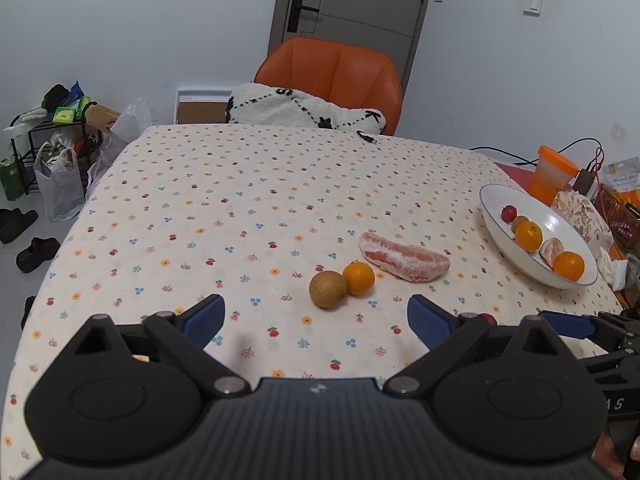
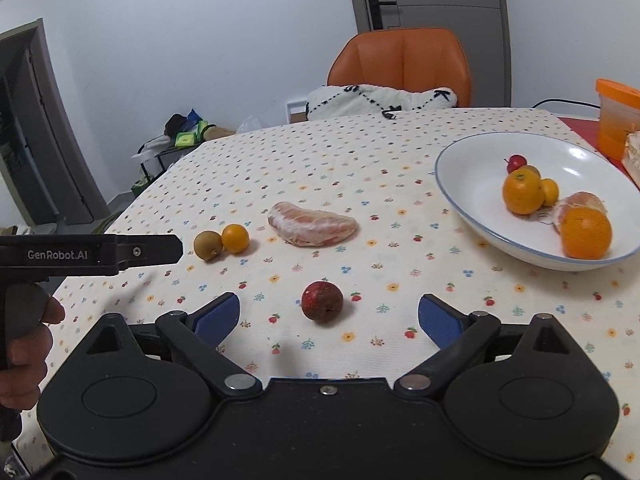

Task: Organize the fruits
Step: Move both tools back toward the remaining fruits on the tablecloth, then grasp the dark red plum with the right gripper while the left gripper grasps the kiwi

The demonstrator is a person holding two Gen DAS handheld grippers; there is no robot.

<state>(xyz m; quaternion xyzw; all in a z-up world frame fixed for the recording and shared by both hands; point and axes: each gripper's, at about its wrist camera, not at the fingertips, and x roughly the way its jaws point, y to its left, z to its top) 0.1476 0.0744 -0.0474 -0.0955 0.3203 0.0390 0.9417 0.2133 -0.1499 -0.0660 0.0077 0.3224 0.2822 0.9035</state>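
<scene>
Fruit still loose on the surface (image 2: pixel 360 152) is what matters: a small dark red fruit (image 2: pixel 322 301) lies just ahead of the right gripper (image 2: pixel 329 317), between its jaws, which stand wide apart and hold nothing. Round, firm-looking and probably light, it should take a gentle pinch across its widest part; its rounded skin could let it roll or squirt out if the blue pads (image 2: pixel 218 317) close off-centre. Further ahead and to the left of those jaws sit a brownish round fruit (image 2: pixel 207 245) and a small orange (image 2: pixel 235 238), touching each other, with a peeled pomelo segment (image 2: pixel 312 223) just beyond. That segment looks soft and fragile, likely to tear or leak, so it wants a light hold across its thick middle, not at the thin tips. The left gripper (image 1: pixel 316 318) is likewise spread open and empty, the brownish fruit and orange just ahead of its jaws. The white bowl (image 2: pixel 472 184), ahead right, already holds several fruits.
</scene>
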